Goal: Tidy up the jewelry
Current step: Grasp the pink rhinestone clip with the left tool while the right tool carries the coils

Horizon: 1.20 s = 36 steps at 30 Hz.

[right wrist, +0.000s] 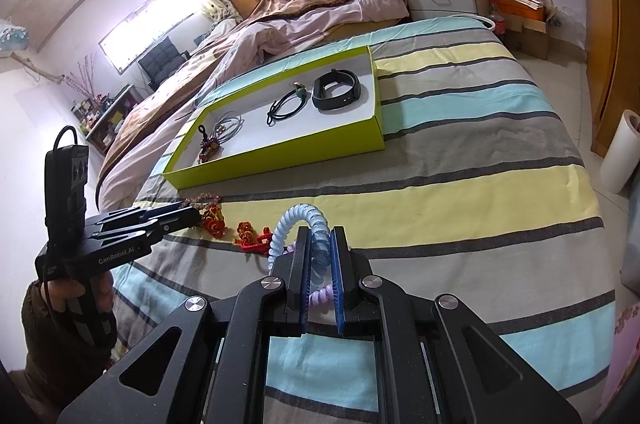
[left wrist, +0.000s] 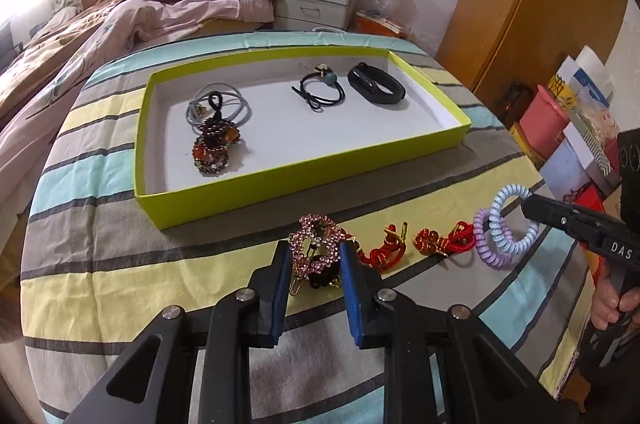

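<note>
The left gripper [left wrist: 316, 256] holds its jaws narrow around the pink rhinestone clip [left wrist: 316, 242], ready to lift it to the green tray [left wrist: 304, 180]; the right gripper [right wrist: 320, 256] clamps the blue coil tie [right wrist: 308, 224] near the bed's near edge.

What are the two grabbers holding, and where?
The right hand-held gripper pinches the blue spiral hair tie by its near loop. The left hand-held gripper straddles the pink rhinestone clip; a firm grip cannot be told.

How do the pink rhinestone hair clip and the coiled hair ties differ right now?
The pink rhinestone hair clip is a stiff sparkly loop; the coiled hair ties are smooth spirals, pale blue and lilac. The clip sits between the left hand-held gripper pads, contact unclear; the ties are pinched by the right hand-held gripper. Both remain outside the green tray.
</note>
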Available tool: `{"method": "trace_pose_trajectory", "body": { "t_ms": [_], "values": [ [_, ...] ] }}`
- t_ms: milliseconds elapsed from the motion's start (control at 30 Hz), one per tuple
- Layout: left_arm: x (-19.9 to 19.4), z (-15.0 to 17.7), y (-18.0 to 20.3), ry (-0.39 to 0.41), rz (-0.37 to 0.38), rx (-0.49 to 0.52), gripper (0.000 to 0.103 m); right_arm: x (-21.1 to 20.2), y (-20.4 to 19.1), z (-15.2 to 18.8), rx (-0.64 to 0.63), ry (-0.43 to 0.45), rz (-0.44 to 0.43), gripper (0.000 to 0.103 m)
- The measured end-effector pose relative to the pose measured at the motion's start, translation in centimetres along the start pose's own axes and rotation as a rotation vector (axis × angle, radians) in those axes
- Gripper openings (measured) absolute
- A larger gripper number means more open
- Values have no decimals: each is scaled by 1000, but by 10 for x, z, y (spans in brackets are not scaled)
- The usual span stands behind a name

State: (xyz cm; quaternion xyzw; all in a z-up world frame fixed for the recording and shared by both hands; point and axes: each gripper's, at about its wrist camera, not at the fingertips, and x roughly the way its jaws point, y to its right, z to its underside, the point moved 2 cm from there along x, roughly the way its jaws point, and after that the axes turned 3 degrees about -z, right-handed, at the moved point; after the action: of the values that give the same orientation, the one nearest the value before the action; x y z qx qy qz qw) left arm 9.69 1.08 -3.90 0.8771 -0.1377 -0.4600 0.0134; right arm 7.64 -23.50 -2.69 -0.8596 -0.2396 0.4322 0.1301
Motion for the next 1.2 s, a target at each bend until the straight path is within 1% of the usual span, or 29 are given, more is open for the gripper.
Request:
{"method": "trace_pose_trajectory", "body": {
  "t_ms": [367,600,933,1033,1100,1200],
  "values": [
    [-17,1,-11,45,-15,-46,24,-4,-1,-3,-1,18,-4,10],
    [-31,-10,-13,86,-18,-62,24,-9,-4,-12,-11,42,-6,10],
    [-38,-43,-13,125,-8,-68,24,-6,-16,-43,-35,80,-10,10],
    [-33,-53,-14,120,17,-79,24,0,-17,-54,-47,88,13,10],
    [-27,-59,-13,118,2,-75,24,4,-15,-62,-42,86,21,10],
    [-18,-71,-13,114,9,-77,24,14,-13,-73,-40,79,32,10]
  ]
}}
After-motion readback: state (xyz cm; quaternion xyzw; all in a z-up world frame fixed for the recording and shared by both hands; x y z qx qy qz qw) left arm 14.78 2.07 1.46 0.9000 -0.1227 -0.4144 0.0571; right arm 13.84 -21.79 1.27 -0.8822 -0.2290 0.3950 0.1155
